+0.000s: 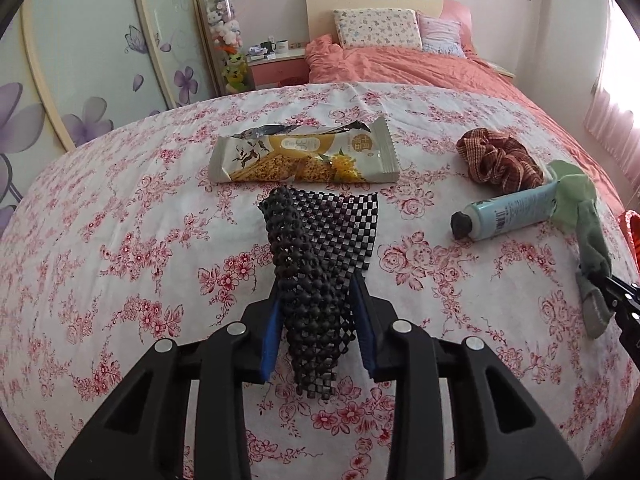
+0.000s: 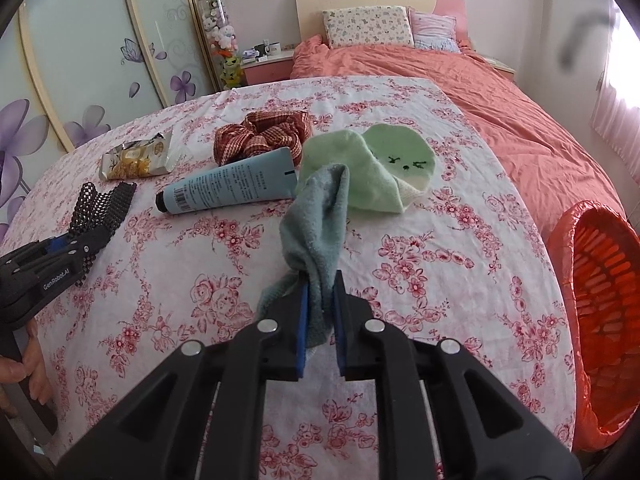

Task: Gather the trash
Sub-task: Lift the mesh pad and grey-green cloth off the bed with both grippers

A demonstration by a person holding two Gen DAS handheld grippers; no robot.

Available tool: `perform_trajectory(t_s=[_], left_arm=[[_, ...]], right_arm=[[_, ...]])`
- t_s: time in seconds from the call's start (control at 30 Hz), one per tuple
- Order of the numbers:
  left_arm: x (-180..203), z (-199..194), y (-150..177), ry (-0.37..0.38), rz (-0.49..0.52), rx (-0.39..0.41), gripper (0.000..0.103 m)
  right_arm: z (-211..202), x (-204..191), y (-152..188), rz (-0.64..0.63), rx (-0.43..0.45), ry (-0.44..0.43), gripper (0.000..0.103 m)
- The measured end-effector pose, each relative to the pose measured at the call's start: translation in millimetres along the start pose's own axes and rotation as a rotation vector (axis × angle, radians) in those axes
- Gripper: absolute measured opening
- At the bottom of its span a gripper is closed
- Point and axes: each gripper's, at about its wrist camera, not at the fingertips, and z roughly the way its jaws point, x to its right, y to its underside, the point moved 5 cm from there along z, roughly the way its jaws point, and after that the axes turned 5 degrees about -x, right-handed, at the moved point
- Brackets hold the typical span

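Observation:
My left gripper (image 1: pixel 318 292) is shut on a black mesh mat (image 1: pixel 320 248), whose far end lies on the flowered cloth; it also shows at the left of the right wrist view (image 2: pixel 100 208). My right gripper (image 2: pixel 320 288) is shut on a green sock (image 2: pixel 320 216), whose pale green toe (image 2: pixel 384 168) rests on the cloth. A torn snack wrapper (image 1: pixel 304 152) lies just beyond the mat. A blue tube (image 2: pixel 228 186) and a red-brown scrunchie (image 2: pixel 260 136) lie between the two grippers.
An orange basket (image 2: pixel 600 312) lined with an orange bag stands off the right edge of the flowered cloth (image 2: pixel 440 272). Beyond is a bed with a salmon cover (image 2: pixel 500 92), pillows and a nightstand; wardrobe doors are on the left.

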Motion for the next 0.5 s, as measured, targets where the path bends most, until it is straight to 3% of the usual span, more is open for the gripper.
perform_trajectory(t_s=[0.5], left_arm=[[-7.4, 0.9, 0.1, 0.014, -0.068, -0.011, 0.041]], right_arm=[[0.3, 3.1, 0.5, 0.008, 0.0, 0.036, 0.021]])
